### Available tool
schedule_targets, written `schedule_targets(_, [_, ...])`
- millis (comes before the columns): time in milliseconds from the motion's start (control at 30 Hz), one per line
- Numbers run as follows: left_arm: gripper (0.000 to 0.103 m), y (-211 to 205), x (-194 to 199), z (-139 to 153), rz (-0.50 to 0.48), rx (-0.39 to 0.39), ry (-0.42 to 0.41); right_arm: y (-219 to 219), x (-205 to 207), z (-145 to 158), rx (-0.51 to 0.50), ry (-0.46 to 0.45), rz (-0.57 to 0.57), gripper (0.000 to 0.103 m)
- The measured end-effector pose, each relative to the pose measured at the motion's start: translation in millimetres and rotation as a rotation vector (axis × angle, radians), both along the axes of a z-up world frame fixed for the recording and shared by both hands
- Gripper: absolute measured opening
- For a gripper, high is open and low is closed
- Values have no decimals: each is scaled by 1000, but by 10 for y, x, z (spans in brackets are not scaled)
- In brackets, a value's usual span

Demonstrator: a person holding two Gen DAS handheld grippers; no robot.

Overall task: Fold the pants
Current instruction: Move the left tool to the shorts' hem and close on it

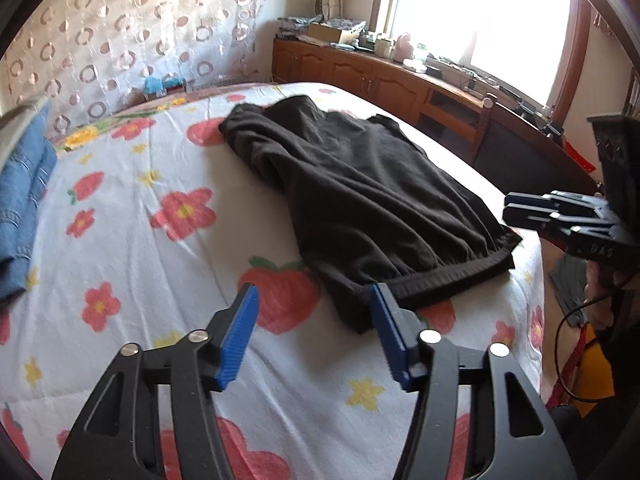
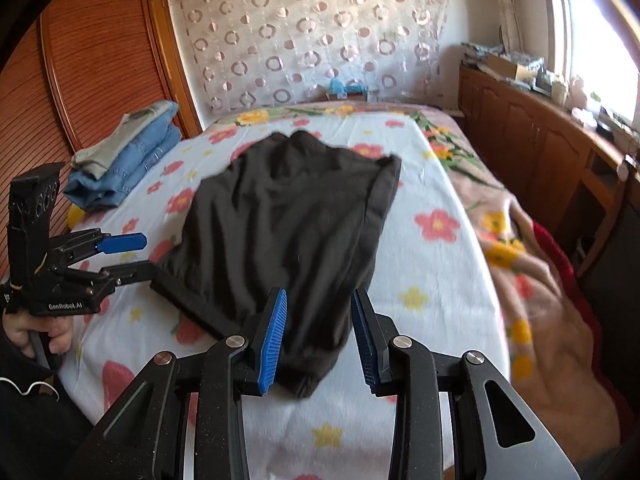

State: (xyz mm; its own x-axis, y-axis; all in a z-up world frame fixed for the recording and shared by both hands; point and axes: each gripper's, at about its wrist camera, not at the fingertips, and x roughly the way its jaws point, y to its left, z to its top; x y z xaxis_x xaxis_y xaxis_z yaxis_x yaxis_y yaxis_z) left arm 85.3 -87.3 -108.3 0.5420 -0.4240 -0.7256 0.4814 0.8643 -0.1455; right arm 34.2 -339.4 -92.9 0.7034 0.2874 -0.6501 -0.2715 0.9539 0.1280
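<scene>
Black pants [image 1: 360, 200] lie flat on the flowered bedspread [image 1: 140, 240], with the ribbed waistband [image 1: 460, 276] toward me. My left gripper [image 1: 314, 320] is open just above the sheet. Its right blue pad rests by the waistband's near corner, and neither pad presses the cloth. In the right wrist view the left gripper [image 2: 146, 256] shows at the pants' left corner, a hand on its handle. My right gripper [image 2: 320, 320] is open, and the bunched near end of the pants [image 2: 308, 368] lies loose between its pads. Side-on at the bed's right edge, the right gripper [image 1: 514, 208] shows again.
A stack of folded blue jeans [image 2: 128, 160] sits at the bed's far left beside a wooden wardrobe [image 2: 100, 60]. A pink flowered blanket [image 2: 540, 280] drapes the right side. Low wooden cabinets [image 1: 380, 76] with clutter run under the bright window [image 1: 480, 12].
</scene>
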Motion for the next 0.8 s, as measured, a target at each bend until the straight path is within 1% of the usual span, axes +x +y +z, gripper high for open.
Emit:
schedule_targets(33, [54, -6, -7, -15, -5, -5, 6, -6, 9, -21, 5, 13, -1, 35])
schedule_targets(200, [54, -60, -5, -51, -24, -11, 22, -57, -17, -88, 36, 46, -18, 35])
schedule_targets(333, [54, -144, -1, -41, -47, -7, 20, -43, -57, -142, 42, 58, -23, 35])
schedule_targets(400, [47, -173, -8, -43, -61, -7, 19, -30, -81, -175, 44, 59, -25, 35])
schedule_targets(433, [38, -191, -17, -43, -73, -8, 17, -28, -85, -185, 47, 58, -27, 35])
schedule_targets(467, [25, -203, -32, -41, -89, -16, 20, -29, -91, -193, 49, 58, -28, 35])
schedule_targets(500, [21, -207, -57, -27, -93, -17, 15, -34, -95, -194, 52, 58, -28, 35])
schedule_targets(533, [13, -197, -79, 2, -88, -19, 9, -22, -86, -209, 54, 58, -28, 35])
schedule_targets(600, [12, -173, -134, 72, -90, -34, 9, -25, -84, -215, 57, 56, -31, 35])
schedule_targets(667, [12, -165, -236, 168, -103, -40, -18, -17, -90, -209, 57, 51, -30, 35])
schedule_targets(800, [12, -180, -308, 187, -105, -7, -23, 13, -120, -188, 61, 41, -19, 35])
